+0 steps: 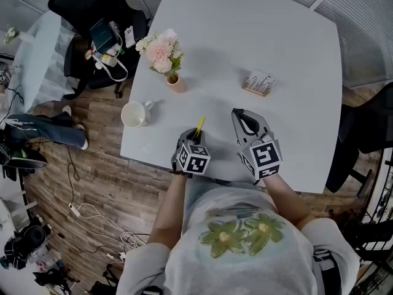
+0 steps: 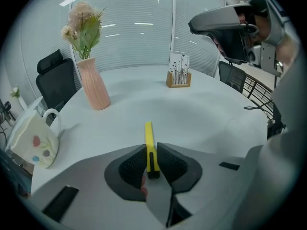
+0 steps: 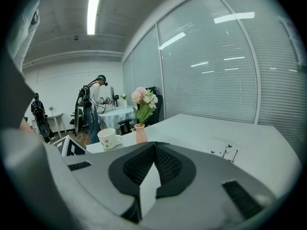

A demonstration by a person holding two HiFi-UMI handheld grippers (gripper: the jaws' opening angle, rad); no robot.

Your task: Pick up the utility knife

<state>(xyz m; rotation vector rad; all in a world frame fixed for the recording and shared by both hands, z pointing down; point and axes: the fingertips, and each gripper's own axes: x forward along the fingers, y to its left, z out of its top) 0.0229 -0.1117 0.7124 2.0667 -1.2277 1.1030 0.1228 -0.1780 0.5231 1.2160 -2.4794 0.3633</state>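
The yellow utility knife (image 1: 200, 125) is near the front edge of the white table (image 1: 276, 35), its far end pointing away from me. My left gripper (image 1: 195, 137) points steeply down and is shut on the knife's near end. In the left gripper view the knife (image 2: 149, 133) is pinched between the dark pads (image 2: 132, 166), its black end cap deep in the jaws and the yellow body sticking out over the table. My right gripper (image 1: 236, 112) hovers just right of it, shut and holding nothing; the right gripper view shows the right gripper (image 3: 154, 144) with its tips touching.
A pink vase of flowers (image 1: 175, 82) stands beyond the knife, and a white mug (image 1: 136, 114) sits at the table's left edge. A wooden card holder (image 1: 258, 83) is at the far right. Black office chairs (image 1: 362, 134) flank the table. Cables (image 1: 98, 217) lie on the floor.
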